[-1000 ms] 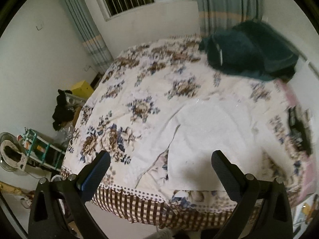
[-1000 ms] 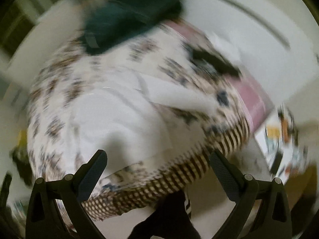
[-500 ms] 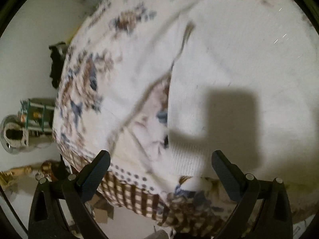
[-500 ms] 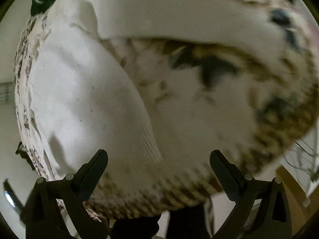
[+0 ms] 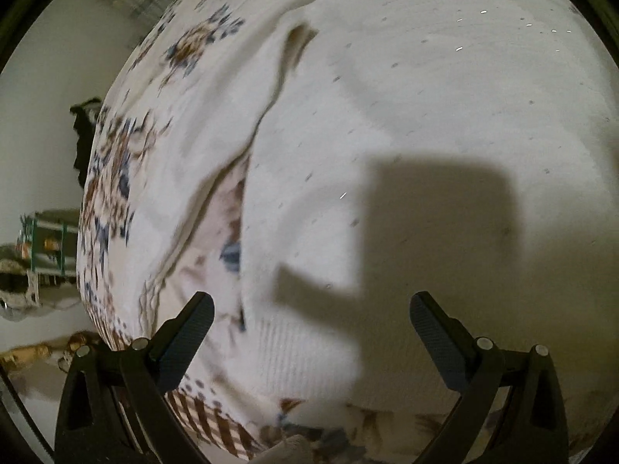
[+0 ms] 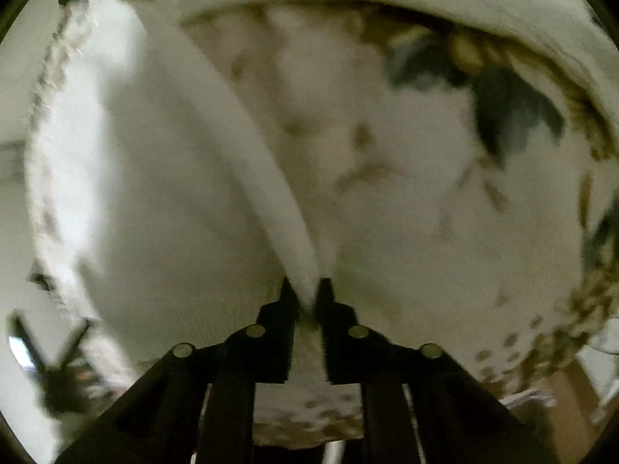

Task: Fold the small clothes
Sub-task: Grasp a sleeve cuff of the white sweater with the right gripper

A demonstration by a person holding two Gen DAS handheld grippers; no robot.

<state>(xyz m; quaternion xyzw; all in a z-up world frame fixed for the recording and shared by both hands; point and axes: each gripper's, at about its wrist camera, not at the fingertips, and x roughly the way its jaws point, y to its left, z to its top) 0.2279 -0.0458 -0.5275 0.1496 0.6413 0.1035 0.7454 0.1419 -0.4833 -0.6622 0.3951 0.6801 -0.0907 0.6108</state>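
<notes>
White sweater point(image 5: 406, 123) is lying flat on the floral bedspread point(image 5: 127, 178), and it is filling most of what your left gripper point(image 5: 311, 323) is looking at. You are holding this gripper with its jaws standing wide, and nothing is between them — the ribbed hem of the sweater is lying just ahead of the fingers and below them, near the checked border of the bedspread. The shadow of the gripper is falling on the knit right in front of it. To the left of this gripper, one sleeve is lying beside the body of the sweater, with a strip of bedspread showing between the two.

Your right gripper point(image 6: 305, 295) is closing its jaws, and they are standing narrow now. A raised fold of the sweater's edge point(image 6: 271, 178) is sitting between the fingertips, and the pads are pressing on it from both sides — the fabric is running up and away from the tips as a ridge. To the left of this ridge the body of the sweater is spreading out; to the right the bedspread with its dark leaf pattern is showing. This view is blurred, so finer detail I cannot tell.
</notes>
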